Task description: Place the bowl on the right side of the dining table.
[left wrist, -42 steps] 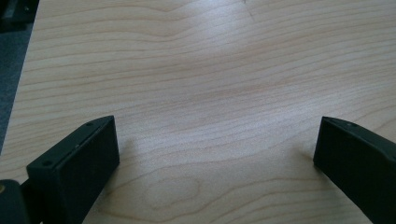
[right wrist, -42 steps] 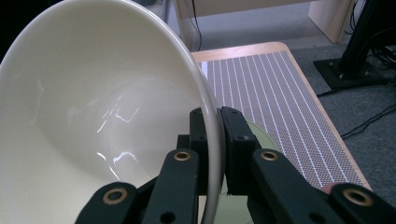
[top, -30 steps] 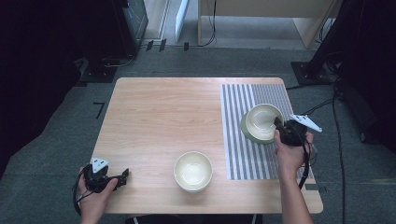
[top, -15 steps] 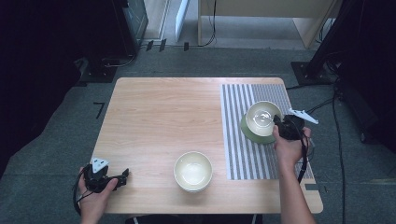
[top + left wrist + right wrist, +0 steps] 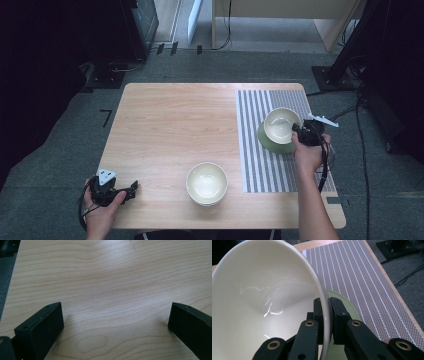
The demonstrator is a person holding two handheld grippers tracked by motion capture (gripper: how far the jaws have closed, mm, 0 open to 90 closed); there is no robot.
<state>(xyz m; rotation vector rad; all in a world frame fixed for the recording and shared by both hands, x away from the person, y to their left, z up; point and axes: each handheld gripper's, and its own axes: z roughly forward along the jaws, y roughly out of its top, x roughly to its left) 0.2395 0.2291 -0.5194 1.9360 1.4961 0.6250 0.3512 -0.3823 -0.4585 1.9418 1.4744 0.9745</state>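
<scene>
Your right gripper (image 5: 325, 302) pinches the rim of the cream bowl (image 5: 281, 124), one jaw inside the wall and one outside, and it holds that bowl tilted just above the green plate (image 5: 272, 144) on the striped mat (image 5: 260, 165); so the move ahead looks to be nearly straight down. Your left gripper (image 5: 115, 322) rests with jaws spread over bare table (image 5: 170, 130), well apart, beside a second bowl (image 5: 207, 183). The right gripper view shows the rim between the pads, whereas the high view shows bowl over plate.
</scene>
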